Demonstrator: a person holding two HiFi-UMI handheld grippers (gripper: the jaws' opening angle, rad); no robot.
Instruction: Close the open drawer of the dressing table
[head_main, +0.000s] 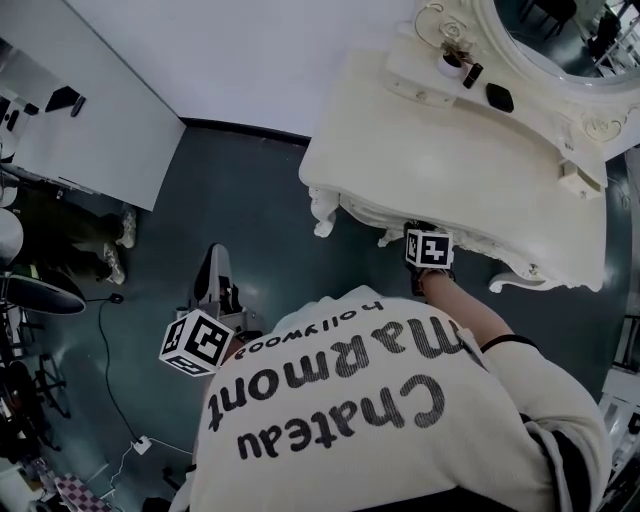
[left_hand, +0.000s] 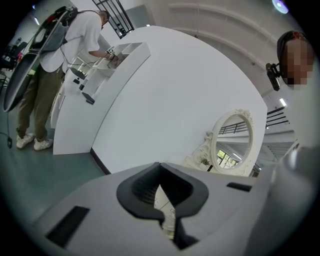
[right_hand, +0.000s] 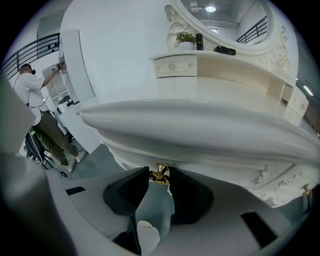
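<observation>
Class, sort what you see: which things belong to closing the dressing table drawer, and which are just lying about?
Belong to the job: dressing table, gold knob, right gripper closed on that knob.

Lying about: white pot, black tube and flat black object on the shelf; left gripper, shut, empty.

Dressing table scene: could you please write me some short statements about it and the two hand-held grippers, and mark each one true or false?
1. The right hand-held gripper has the gold knob between its jaws. True.
2. The left hand-held gripper holds a bottle. False: its jaws are together, with nothing between them.
3. Small items stand on the shelf below the mirror. True.
4. The dressing table is black. False: it is cream white.
</observation>
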